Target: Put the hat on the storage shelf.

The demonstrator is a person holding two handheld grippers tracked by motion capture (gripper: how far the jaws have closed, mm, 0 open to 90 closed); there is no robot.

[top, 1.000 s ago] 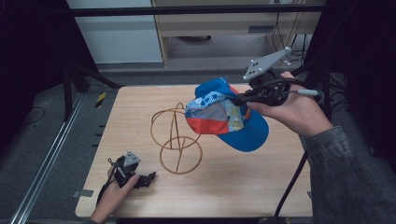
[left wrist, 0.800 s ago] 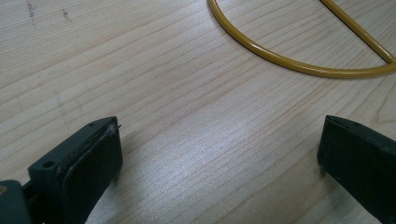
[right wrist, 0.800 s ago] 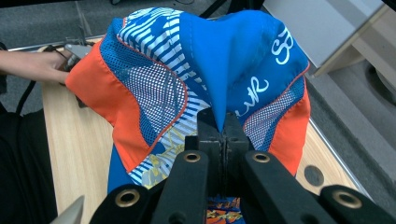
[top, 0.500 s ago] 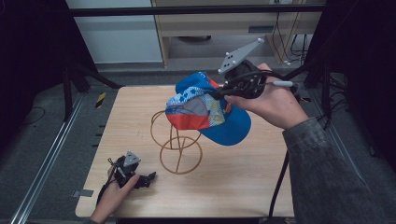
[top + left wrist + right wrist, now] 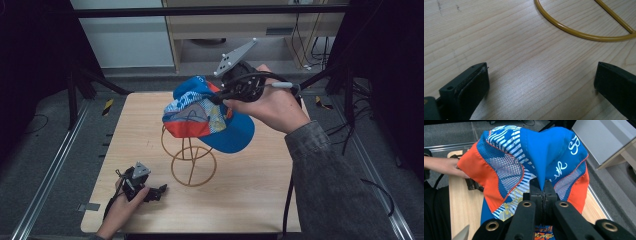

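Wooden counter [image 5: 260, 195]: right gripper [image 5: 543, 192] jaws pinch blue-orange patterned fabric cap [image 5: 207, 117] above yellow wire stand [image 5: 192, 160]. Thin fold could slip; left gripper [image 5: 541, 82] jaws spread, idle.

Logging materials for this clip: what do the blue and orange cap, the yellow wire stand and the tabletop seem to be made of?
The blue and orange cap looks like soft woven fabric with mesh panels: it creases where the right gripper pinches it. The yellow wire stand looks like bent metal rod with glossy paint, judging by its highlights. The tabletop shows pale wood grain, possibly laminate, with a satin sheen.
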